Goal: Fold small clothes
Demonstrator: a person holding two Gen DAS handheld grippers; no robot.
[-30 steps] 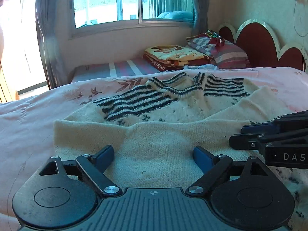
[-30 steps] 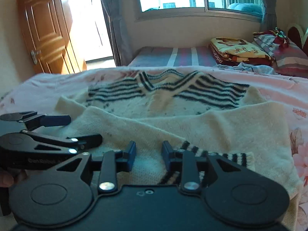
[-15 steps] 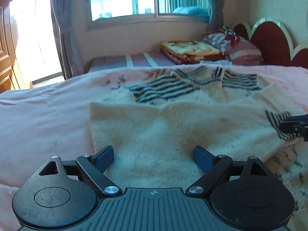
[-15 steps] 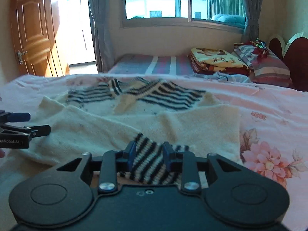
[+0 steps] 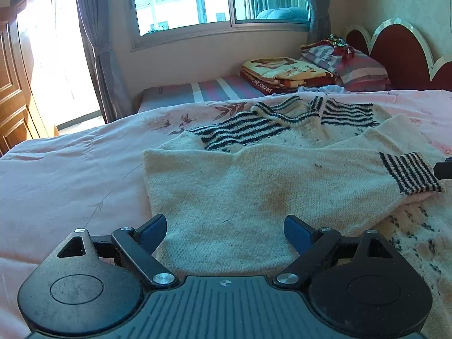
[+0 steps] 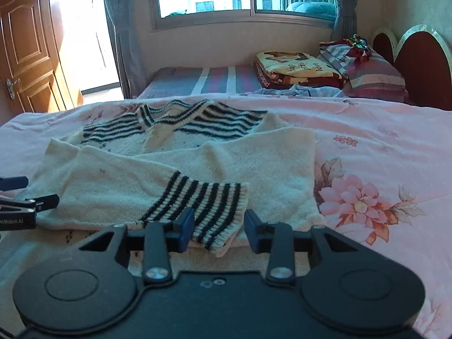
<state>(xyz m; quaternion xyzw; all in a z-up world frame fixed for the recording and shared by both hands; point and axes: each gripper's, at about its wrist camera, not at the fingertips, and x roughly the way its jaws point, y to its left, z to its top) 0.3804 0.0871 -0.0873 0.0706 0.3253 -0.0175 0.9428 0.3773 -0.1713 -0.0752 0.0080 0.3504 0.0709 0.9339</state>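
Lying across the sweater (image 6: pixel 254 166) mid-frame, both sleeves look folded in; body fold remains. Right gripper (image 6: pixel 219 226) jaws are opening off the striped cuff (image 6: pixel 203 200); left gripper (image 5: pixel 226 228) released.

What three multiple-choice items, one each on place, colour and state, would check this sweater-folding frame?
1. Where does the sweater's striped cuff lie?
A. on the folded sleeve, just ahead of the right gripper
B. on the pillow
C. hanging off the bed's edge

2. What colour are the cuff's stripes?
A. red and white
B. dark and cream
C. green and yellow

3. How does the left gripper stand?
A. shut on the collar
B. shut on the cuff
C. wide open, empty, above the cream knit

Key: A, the right wrist view shows the cuff flat on the sleeve between opening jaws whose pads no longer press it; B, dark bands alternate with cream; C, both blue pads stand far apart with nothing clamped.
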